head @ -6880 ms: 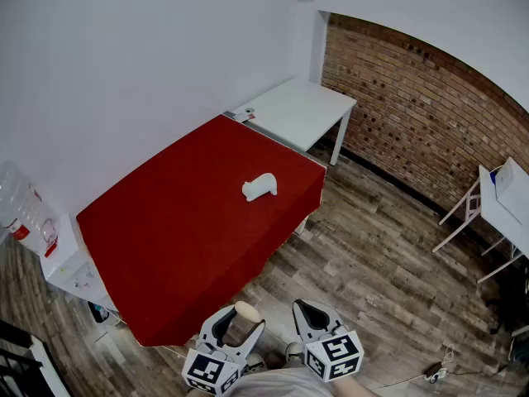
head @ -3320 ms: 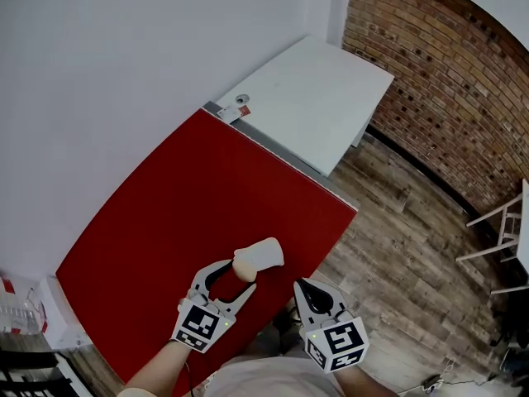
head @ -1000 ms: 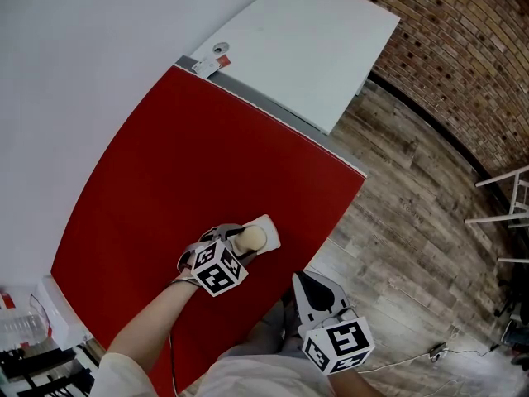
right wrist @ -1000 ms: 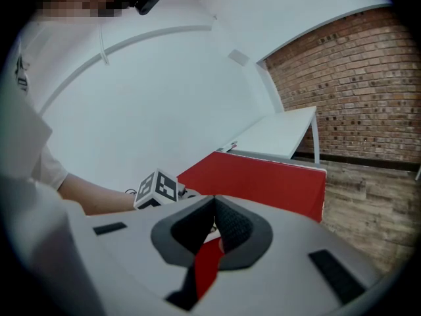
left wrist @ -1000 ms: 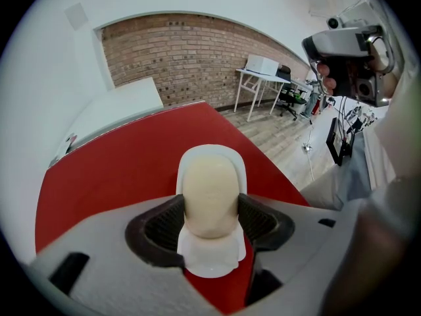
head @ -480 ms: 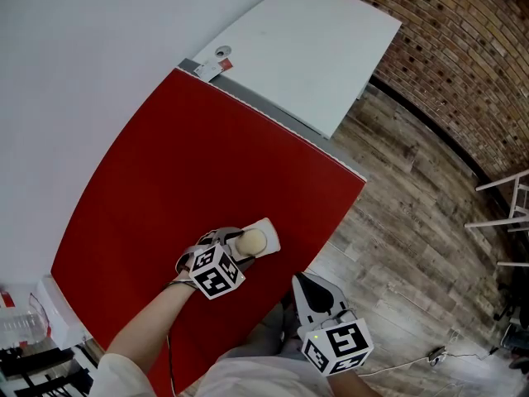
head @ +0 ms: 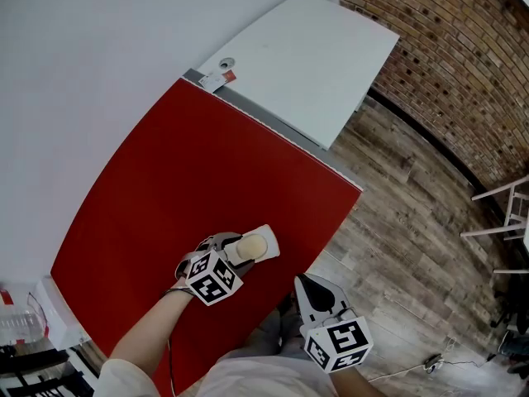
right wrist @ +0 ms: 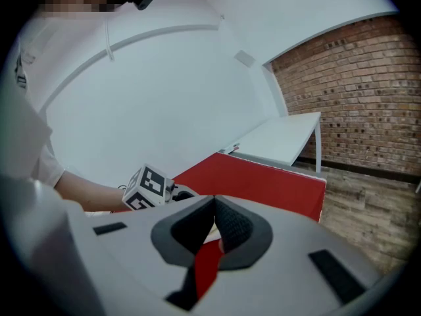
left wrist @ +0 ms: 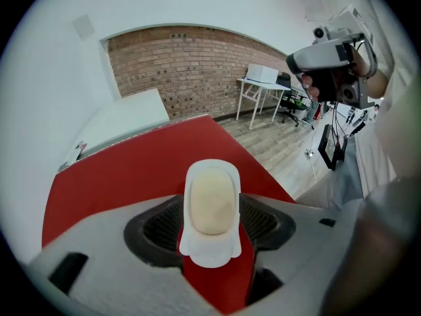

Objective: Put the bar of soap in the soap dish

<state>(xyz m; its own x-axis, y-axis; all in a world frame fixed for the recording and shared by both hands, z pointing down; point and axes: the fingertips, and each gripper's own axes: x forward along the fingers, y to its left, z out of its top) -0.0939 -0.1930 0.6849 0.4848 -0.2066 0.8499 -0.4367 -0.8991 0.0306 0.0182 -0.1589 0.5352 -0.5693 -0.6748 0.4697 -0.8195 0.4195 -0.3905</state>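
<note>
Hovering your left tool (head: 231,251) low near the red counter's (head: 182,180) near right edge, you are holding its jaws apart beside the soap dish (left wrist: 209,254), apparently so the bar of soap (left wrist: 210,199) is lying freely inside, while your right tool (head: 312,292) is hanging off the counter, jaws together and empty.

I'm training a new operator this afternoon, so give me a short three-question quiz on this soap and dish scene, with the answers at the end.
1. True or false: the bar of soap lies in the soap dish.
2. The right tool has its jaws: A, apart with the soap between them; B, together with nothing held; C, clamped on the dish rim.
3. Fill in the missing word: the soap dish stands on a table whose top is ___ in colour.

Key: 1 true; 2 B; 3 red.
</note>
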